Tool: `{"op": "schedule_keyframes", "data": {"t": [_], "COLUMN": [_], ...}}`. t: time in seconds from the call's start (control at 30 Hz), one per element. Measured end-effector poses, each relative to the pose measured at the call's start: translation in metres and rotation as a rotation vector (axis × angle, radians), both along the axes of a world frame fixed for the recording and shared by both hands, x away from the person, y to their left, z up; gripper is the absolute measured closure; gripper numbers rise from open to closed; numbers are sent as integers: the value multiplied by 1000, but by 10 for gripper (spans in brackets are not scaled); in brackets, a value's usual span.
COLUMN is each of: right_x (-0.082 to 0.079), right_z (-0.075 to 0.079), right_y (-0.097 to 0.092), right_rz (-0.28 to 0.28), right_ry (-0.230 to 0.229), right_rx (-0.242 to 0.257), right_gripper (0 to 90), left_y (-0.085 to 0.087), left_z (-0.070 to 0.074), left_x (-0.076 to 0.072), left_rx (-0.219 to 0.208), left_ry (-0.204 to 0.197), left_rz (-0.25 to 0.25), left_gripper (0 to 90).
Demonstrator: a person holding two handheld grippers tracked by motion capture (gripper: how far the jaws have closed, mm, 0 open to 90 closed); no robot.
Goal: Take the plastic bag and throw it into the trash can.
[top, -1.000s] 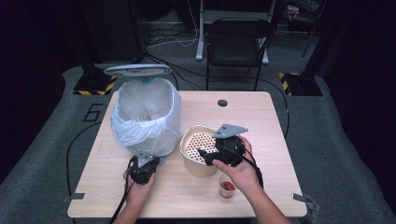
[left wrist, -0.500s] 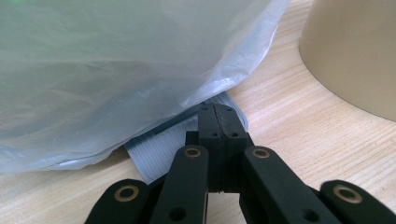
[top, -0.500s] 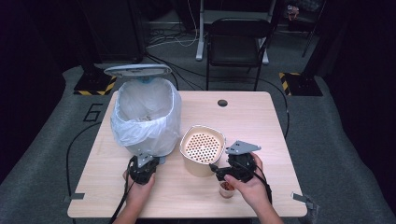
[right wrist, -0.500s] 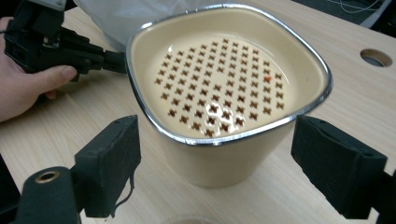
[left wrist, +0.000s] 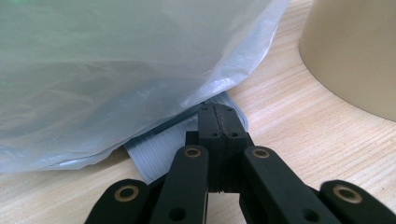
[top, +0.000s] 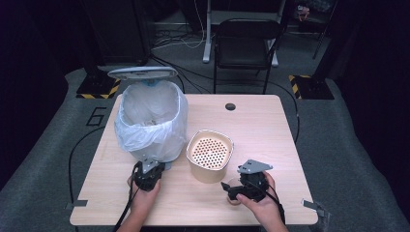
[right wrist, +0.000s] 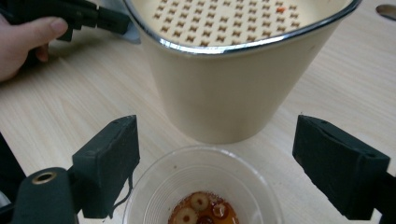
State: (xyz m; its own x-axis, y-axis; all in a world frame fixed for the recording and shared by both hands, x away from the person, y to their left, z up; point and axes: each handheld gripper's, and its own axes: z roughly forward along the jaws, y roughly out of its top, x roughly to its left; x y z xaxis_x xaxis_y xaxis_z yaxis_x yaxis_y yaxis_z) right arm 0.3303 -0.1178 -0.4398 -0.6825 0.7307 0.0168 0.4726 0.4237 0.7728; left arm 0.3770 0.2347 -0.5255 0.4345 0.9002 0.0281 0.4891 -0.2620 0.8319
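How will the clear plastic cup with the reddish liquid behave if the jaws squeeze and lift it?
The clear plastic cup looks thin-walled, so it would probably flex under a firm squeeze. It seems light, with only a little reddish liquid at the bottom. Being open-topped, it may spill if tilted.

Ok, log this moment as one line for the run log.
left gripper: jaws shut, on bin pedal | right gripper: jaws just opening, around clear cup, no contact | strainer pot: beside cup

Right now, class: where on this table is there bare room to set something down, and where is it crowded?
Free: the table right of the bin, around the dark hole. Crowded: the near edge, where beige pot, clear cup, left tongs and right tongs sit.
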Motion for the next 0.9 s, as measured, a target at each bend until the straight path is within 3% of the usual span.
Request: {"op": "schedule_keyframes", "data": {"t": [0.3,0.7,0.9], "right_x": [-8,-17,-18], "right_z": [-14,-27,-32], "right_y": [1,-7,-8], "right_rz": [8,-5,2], "right_ry": [20,48,41], "right_rx": [-50,-40,-62], "right_gripper": [146,148,205], "left_y": [0,0,0], "left_z": [0,0,0], "left_x": [0,0,0], "left_rx": [0,-2,-2], "left_ry": [1,0,1], "left_rz": [-1,0,0], "left_gripper": [900,900,900]}}
